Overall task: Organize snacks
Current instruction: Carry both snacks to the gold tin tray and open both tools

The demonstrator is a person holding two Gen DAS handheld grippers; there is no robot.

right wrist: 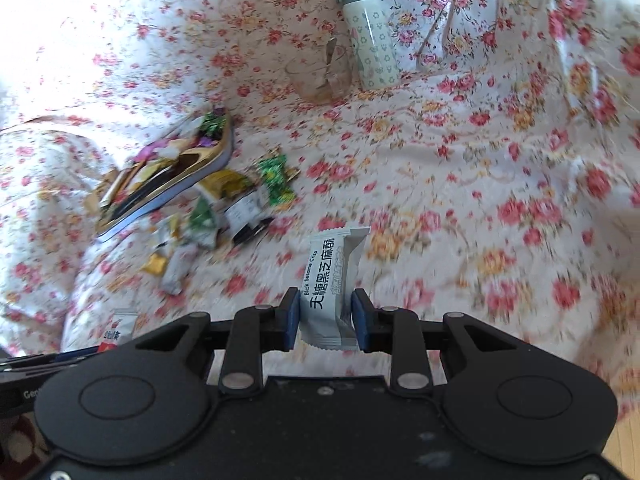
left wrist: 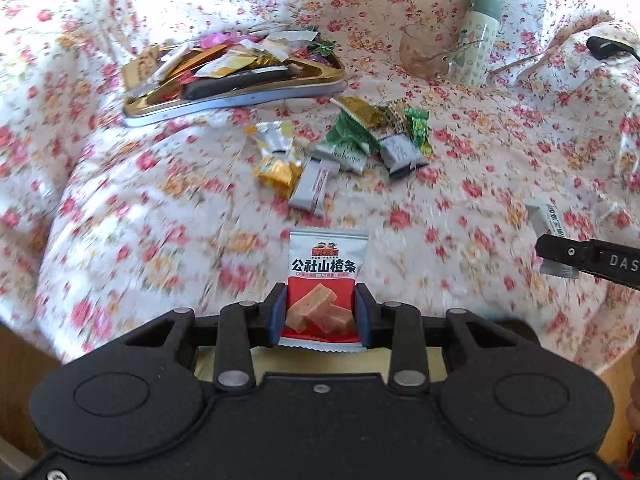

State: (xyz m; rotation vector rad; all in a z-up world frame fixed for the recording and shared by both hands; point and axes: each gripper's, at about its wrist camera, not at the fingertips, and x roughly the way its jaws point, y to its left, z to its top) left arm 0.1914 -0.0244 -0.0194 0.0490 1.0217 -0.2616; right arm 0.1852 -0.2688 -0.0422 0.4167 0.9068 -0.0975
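The white and red foil snack packet (left wrist: 326, 280) carries the black characters "公社山楂条". The grey and white foil snack bar wrapper (right wrist: 330, 280) reads "Black Sesame Crisp" and "无糖黑芝麻酥". The black plastic gripper finger (left wrist: 588, 258) at the right edge of the left wrist view shows the white letters "DAS".

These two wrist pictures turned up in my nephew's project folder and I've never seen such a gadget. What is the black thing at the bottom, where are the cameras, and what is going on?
No robot here: a person holds a two-fingered claw in each hand, and a wide-angle camera on each looks along its fingers. The black shape is the tool's body.

In the left wrist view, the left claw pinches a red and white snack packet. In the right wrist view, the right claw pinches a grey sesame crisp packet.

Both look over a flowered cloth. On it lie a gold tray heaped with wrapped sweets, loose wrapped snacks beside it, a glass cup and a patterned bottle.
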